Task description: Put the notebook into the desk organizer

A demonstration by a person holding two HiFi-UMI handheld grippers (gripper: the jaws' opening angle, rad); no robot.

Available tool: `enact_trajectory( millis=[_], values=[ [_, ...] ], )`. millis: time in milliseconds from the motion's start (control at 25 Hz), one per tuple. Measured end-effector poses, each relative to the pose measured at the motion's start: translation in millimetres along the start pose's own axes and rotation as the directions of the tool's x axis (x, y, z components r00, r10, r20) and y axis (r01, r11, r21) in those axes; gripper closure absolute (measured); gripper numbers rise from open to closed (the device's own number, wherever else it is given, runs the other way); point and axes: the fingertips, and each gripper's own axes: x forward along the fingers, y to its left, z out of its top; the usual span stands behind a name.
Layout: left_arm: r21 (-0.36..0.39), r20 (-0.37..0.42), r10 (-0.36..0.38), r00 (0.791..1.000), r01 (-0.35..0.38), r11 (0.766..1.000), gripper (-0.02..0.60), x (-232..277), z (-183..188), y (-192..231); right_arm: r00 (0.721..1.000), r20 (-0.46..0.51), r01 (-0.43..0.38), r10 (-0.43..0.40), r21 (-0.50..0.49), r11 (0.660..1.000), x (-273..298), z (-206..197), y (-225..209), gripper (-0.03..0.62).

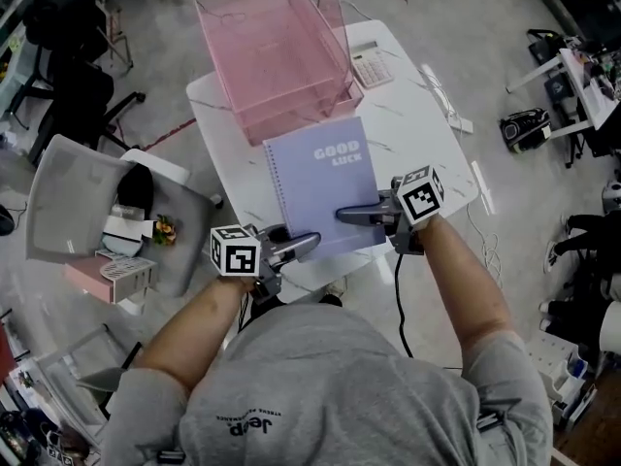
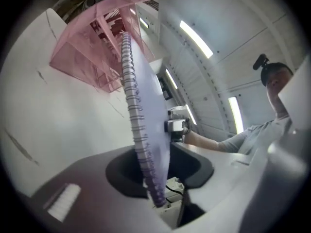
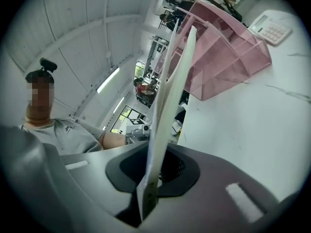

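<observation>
- Pinches near right edge of notebook (image 1: 320, 187) in right gripper (image 1: 342, 216), jaws nearly together: main carrying grip.
- Straddles spiral side with left gripper (image 1: 309, 245), jaws half apart, gap showing, not clamped; likely for steadying.
- Lies on table (image 1: 417, 134), far edge at pink desk organizer (image 1: 277, 51) mouth, lined up for sliding in.

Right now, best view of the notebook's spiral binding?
Left gripper view: the spiral binding runs close-up, coils distinct. Head view: a thin edge line; right gripper view: only the opposite page edge.
</observation>
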Motion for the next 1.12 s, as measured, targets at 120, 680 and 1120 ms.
enact_trajectory(
  millis=[120,680,1120],
  values=[
    [-0.03,0.015,0.054,0.998,-0.054,0.998,0.468,-3.4,7.7,21.2,1.0,0.018,0.004,-0.005,0.08,0.997,7.8,5.5,-25.1,0.559],
    [0.041,0.011,0.138,0.99,-0.138,0.99,0.474,-7.9,46.4,75.5,0.999,-0.021,0.047,-0.045,0.087,0.995,27.8,45.6,-81.3,0.554],
    [-0.019,0.081,0.148,0.986,-0.147,0.989,0.477,-14.1,85.5,105.3,0.999,-0.023,0.045,-0.042,0.111,0.993,39.9,83.1,-109.3,0.549]
  ],
)
